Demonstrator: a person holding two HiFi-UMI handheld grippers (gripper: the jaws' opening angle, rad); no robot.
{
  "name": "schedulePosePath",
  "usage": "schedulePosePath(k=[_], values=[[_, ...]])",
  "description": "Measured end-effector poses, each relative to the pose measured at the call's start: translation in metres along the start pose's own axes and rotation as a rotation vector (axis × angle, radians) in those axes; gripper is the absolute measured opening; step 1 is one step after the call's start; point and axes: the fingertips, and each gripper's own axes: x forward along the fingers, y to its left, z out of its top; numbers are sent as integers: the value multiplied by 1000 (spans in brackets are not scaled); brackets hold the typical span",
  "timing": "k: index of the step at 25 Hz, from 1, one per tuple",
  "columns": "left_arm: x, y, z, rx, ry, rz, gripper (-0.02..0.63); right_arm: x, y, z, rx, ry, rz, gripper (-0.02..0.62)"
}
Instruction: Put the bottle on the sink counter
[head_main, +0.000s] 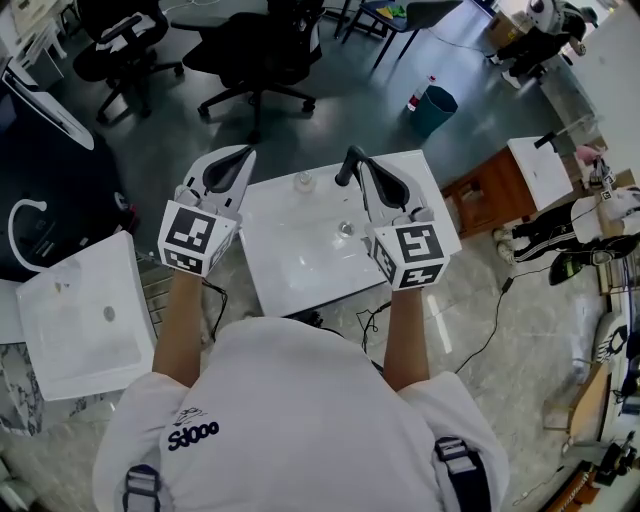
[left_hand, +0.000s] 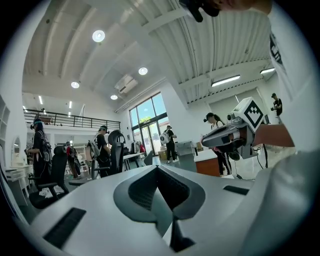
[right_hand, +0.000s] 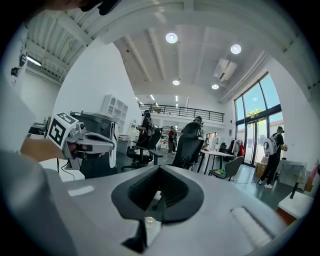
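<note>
Head view only: white bench (head_main: 300, 270) with sunken basin at 12 o'clock from the body, drain (head_main: 345, 229) near its middle. Small clear bottle (head_main: 303, 181) upright on the bench's rear rim, between the two tool tips, touching neither. Left tool (head_main: 240, 158) at 11 o'clock over the bench's left rear corner. Right tool (head_main: 349, 168) at 1 o'clock over the rear rim, just beside the bottle.

Gripper views only: level look across the room. Left gripper view: left tool (left_hand: 157, 168) pressed together, nothing pinched; right tool (left_hand: 235, 136) in profile at 2 o'clock. Right gripper view: right tool (right_hand: 160, 169) pressed together, nothing pinched; left tool (right_hand: 80, 141) at 9 o'clock. People (left_hand: 102, 150) standing among desks and chairs, tall windows behind.

Around: second basin (head_main: 70, 310) at 8 o'clock, office chairs (head_main: 255, 50) at 12, teal bin (head_main: 436, 108) at 1, wooden cabinet (head_main: 495, 190) at 2, cable (head_main: 480, 340) on the floor at 3.

In the way: marker cubes and forearms covering the bench's front corners in the head view.
</note>
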Motion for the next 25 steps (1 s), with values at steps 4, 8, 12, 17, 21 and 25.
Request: schedulePosePath(k=[4,8,12,17,21,25], values=[[-2,-1,12,10,-29,1,2,-3,5,11,-8,-29,9,11],[-5,-4,18,18,-38,3,2,-5,6,15,-17,-40,12,10],[-3,-7,15,17,-27,-10,2,-4,4,12,-27,-31,8,9],[0,-14,12,29,-10,-19,2,-2,2,6,-28,-19,10,9],[1,-19,11,30,-1,-32,2,-3,3,4,-21,-19,19,9],[1,-20,5,31,14,-39,2,-2,5,3,-9,-20,25,9]])
